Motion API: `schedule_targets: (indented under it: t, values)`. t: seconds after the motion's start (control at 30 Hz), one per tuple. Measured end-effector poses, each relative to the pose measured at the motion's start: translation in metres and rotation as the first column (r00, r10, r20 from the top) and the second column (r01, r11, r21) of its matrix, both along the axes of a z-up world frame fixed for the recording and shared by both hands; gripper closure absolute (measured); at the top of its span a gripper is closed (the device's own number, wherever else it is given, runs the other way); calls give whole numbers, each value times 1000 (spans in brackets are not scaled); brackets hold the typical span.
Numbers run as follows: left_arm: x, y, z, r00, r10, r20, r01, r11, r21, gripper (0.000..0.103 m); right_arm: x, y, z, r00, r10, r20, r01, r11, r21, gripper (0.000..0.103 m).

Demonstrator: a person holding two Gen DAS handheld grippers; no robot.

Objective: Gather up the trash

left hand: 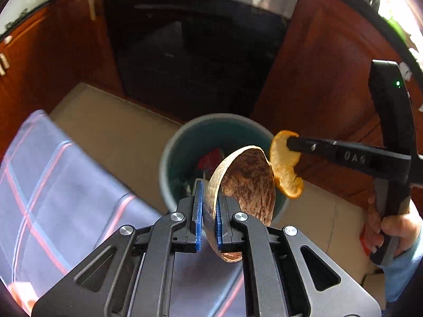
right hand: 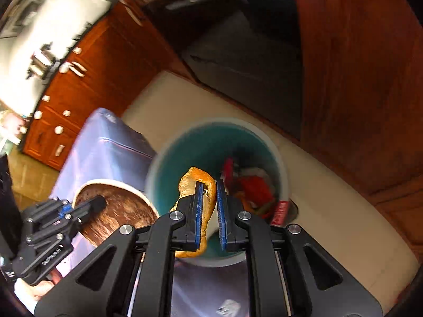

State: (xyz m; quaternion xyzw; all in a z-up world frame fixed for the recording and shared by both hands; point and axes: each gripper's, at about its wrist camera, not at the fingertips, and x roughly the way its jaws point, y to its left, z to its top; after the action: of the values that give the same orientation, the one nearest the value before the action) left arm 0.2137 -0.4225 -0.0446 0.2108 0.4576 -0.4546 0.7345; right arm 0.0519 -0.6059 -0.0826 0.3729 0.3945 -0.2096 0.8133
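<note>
Two scraps carried to the bin, neither dropped yet.

The curved brown coconut-shell piece (left hand: 244, 185) sat clamped edge-on between the blue pads of the left gripper (left hand: 209, 211), poised above the near rim of the round teal waste bin (left hand: 169, 158); the orange, pale-lined fruit peel (right hand: 197, 185) was pinched in the right gripper (right hand: 210, 212), pressed against the left pad with a gap to the right one, hanging over the bin's mouth. Red and orange wrappers and other scraps (right hand: 253, 187) already lay at the bottom, so earlier rounds looked done. Both releases remained. The bin stood on a pale beige floor (left hand: 116, 132) just beside a table draped in a lilac checked cloth (left hand: 53, 185), in front of reddish wooden cabinets (left hand: 317, 66) and a dark oven door (left hand: 190, 52). Whether more trash waited elsewhere could not be told.
</note>
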Motion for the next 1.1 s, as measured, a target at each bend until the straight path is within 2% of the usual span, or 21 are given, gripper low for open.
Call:
schedule_targets:
  t: [0.1, 0.17, 0.2, 0.23, 0.27, 0.3, 0.37, 0.57, 0.7, 0.87, 1.1]
  values:
    - [4, -18, -23, 1000, -11, -21, 12, 999, 36, 94, 6, -6, -26, 998, 3, -57, -1, 999, 36, 92]
    - [6, -21, -32, 999, -2, -41, 4, 999, 48, 90, 8, -8, -39, 997, 10, -73, -5, 998, 64, 90]
    - [6, -21, -36, 999, 1, -53, 2, 999, 52, 87, 9, -8, -43, 997, 14, -74, -8, 997, 83, 85]
    - [6, -19, -37, 999, 1, -54, 2, 998, 55, 73, 11, -8, -46, 998, 21, -64, -14, 994, 104, 76]
    - [5, -19, -37, 999, -3, -50, 5, 999, 52, 49, 12, -8, -46, 998, 20, -61, -13, 993, 116, 44]
    - [4, -17, -35, 1000, -5, -30, 6, 999, 43, 41, 12, -8, -45, 998, 12, -57, -6, 994, 111, 26]
    - [0, -11, -27, 1000, -2, 17, 1, 1000, 27, 36, 12, -5, -40, 999, 2, -48, 2, 997, 76, 26]
    - [0, 9, -15, 999, 32, 12, -32, 999, 4, 31, 20, 10, -20, 999, 16, -49, -12, 997, 71, 20]
    - [-5, 32, -4, 998, 60, 14, -60, 998, -10, 27, 20, 29, -4, 998, 52, -43, -49, 997, 67, 20]
    - [-12, 72, 10, 994, 107, 26, -106, 993, -44, 17, 23, 68, 26, 993, 118, -21, -117, 993, 24, 18]
    - [-24, 142, 36, 983, 178, 51, -172, 980, -96, 11, 38, 139, 62, 975, 222, -10, -223, 975, -25, 17]
